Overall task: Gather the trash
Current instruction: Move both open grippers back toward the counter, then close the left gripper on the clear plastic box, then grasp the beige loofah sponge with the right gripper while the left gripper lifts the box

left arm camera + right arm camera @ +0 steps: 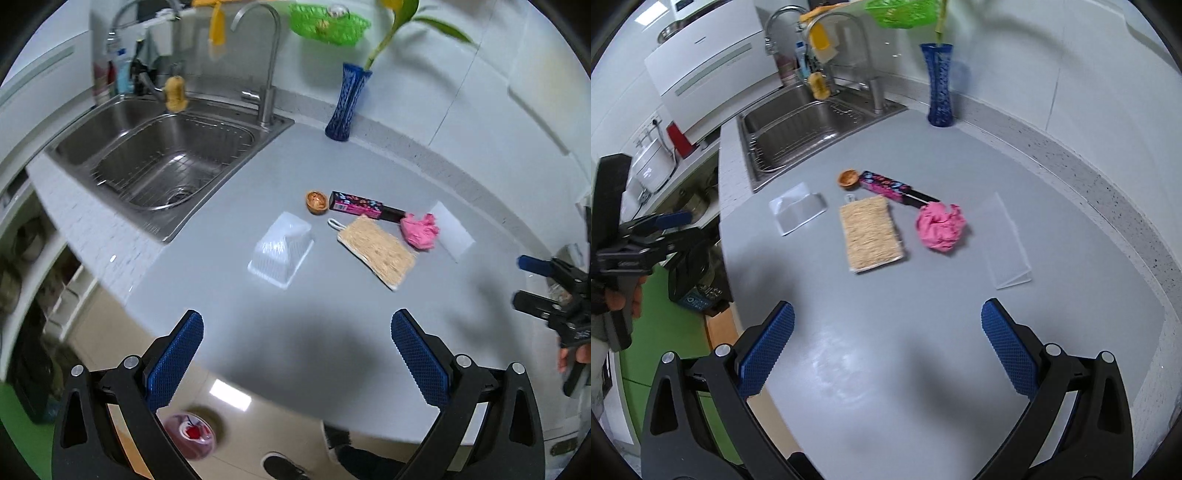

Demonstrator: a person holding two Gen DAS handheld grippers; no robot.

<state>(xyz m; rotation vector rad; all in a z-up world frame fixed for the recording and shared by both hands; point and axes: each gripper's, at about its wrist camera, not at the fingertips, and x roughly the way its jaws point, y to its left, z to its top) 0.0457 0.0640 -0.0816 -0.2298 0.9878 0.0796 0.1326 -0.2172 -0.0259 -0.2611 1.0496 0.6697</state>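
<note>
- Both tools, left tool point(297, 354) and right tool point(886, 345), hang released over the bare near surface point(886, 295), grasping nothing.
- Trash lies ahead mid-surface: pink wad point(940, 227) touching the patterned box point(886, 186), with a nutshell point(848, 179) beside it.
- Risk: clenching on the wad could drag the loofah pad point(871, 234) or knock the box.

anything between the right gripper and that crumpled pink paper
Nothing visible. The right gripper hangs open over bare countertop, and the pink paper lies ahead, with the loofah pad off to its left.
</note>
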